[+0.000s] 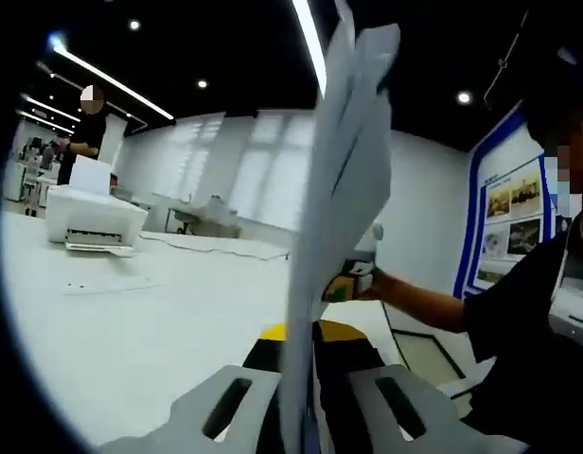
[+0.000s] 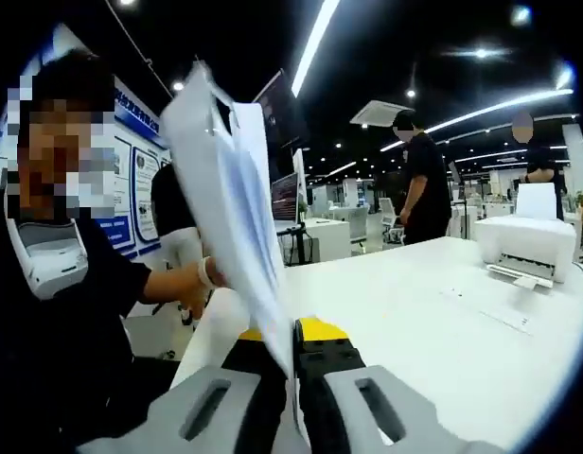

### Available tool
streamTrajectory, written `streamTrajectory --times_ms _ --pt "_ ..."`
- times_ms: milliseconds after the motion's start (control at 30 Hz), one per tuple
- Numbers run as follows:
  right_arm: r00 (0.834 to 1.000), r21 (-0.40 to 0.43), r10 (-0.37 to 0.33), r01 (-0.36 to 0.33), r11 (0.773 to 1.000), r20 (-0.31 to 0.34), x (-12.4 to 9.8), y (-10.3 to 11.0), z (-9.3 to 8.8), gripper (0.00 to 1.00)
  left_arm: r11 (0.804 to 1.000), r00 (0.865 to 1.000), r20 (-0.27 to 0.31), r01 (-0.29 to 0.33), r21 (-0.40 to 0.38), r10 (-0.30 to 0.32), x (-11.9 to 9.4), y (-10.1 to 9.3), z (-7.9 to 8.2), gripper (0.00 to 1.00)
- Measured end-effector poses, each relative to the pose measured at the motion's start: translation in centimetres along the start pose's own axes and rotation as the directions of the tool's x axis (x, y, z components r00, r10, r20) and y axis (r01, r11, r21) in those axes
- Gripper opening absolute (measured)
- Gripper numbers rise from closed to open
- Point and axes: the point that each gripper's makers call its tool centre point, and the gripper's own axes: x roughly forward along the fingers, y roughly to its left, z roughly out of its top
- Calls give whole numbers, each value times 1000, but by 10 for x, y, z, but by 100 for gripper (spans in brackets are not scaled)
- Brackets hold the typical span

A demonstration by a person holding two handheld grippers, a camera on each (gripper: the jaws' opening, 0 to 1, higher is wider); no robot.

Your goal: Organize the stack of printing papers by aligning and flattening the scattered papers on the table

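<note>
Both of my tools are raised off the table (image 1: 131,331) and both bite the same sheaf of papers (image 1: 334,218), which stands on edge, upright, running from 6 o'clock up to 12 o'clock in each view.

In the left gripper view my left gripper (image 1: 301,411) has its jaws clamped on the bottom edge of the sheets, which rise between them and fan apart a little at the top, the corners uneven. In the right gripper view my right gripper (image 2: 293,407) is closed on the papers (image 2: 230,218) in the same way, and there the stack leans toward 11 o'clock, several loose edges showing one behind another.

In the left gripper view my forearm reaches in from 3 o'clock toward the sheaf at centre; in the right gripper view my other forearm comes in from 9 o'clock, hand just behind the paper.

The white tabletop spreads wide and bare toward 9 o'clock in the left gripper view, with a single flat sheet (image 1: 107,281) lying on it and a white printer (image 1: 93,219) beyond, well apart from the sheaf. In the right gripper view the table (image 2: 433,331) opens toward 3 o'clock, the printer (image 2: 523,246) far out near its edge. A person (image 2: 426,184) stands beyond the table at 1 o'clock.
</note>
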Motion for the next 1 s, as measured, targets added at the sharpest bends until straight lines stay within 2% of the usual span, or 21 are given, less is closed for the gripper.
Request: streamTrajectory --times_ms 100,167,233,267,300,333,367,433,500,600,667,733,767,800,833,867,900,933,1000 --pt "1000 -24 3 -2 1000 11 0 5 18 0 999 1000 20 -4 39 4 0 -1 15 6" --pt "999 -65 19 -17 998 31 0 7 28 1 1000 999 42 2 -3 -2 -2 -2 21 12" --pt "1000 -48 2 -3 999 -18 1 1 8 23 1000 1000 29 -10 -19 11 -5 6 7 21" --pt "999 -39 -6 4 999 -42 1 -3 -1 23 1000 1000 22 -16 -27 17 -7 10 0 20" --pt "998 -31 -14 12 999 -66 2 -6 -11 11 999 1000 16 -23 -34 23 -9 13 -7 15" --pt "999 -34 -6 4 999 -53 3 -5 -15 1 999 1000 20 -14 30 13 -9 11 -9 6" --pt "999 -34 3 -5 999 -46 3 -3 -17 0 1000 1000 22 -18 21 18 -8 10 -11 6" --pt "1000 32 17 -16 999 -21 2 0 -13 0 1000 1000 26 -12 18 12 -8 8 -7 6" --pt "1000 29 18 -18 999 -12 0 2 -3 0 999 1000 23 -13 51 12 -8 4 3 6" --pt "1000 -31 5 -4 1000 21 0 6 21 0 998 999 33 -19 67 17 -8 -1 21 6" --pt "999 -49 -4 6 999 42 -2 9 37 0 997 998 61 -12 76 7 -9 -7 37 6" --pt "998 -76 5 0 997 63 -2 9 44 0 997 998 59 -10 79 5 -7 -9 37 9" --pt "997 -132 23 -12 991 80 -1 10 43 6 996 999 39 -11 84 7 -6 -7 26 12" --pt "997 -123 16 -8 992 71 1 8 33 17 998 1000 21 -14 64 13 -5 -4 15 18" --pt "1000 -61 2 -1 998 19 1 5 16 20 999 1000 4 -28 21 28 -4 0 5 23" --pt "999 -13 21 -21 1000 -29 1 6 1 12 1000 1000 4 -17 18 17 -3 1 -1 18" --pt "999 -33 24 -25 999 -27 3 3 -3 7 999 1000 9 28 38 -28 -2 -6 -3 6" --pt "1000 -55 13 -14 998 -24 3 2 -5 3 999 999 27 17 48 -19 -2 -5 -1 6" --pt "1000 -74 15 -17 997 -27 1 4 -3 0 993 1000 10 20 117 -22 -2 -9 1 6"
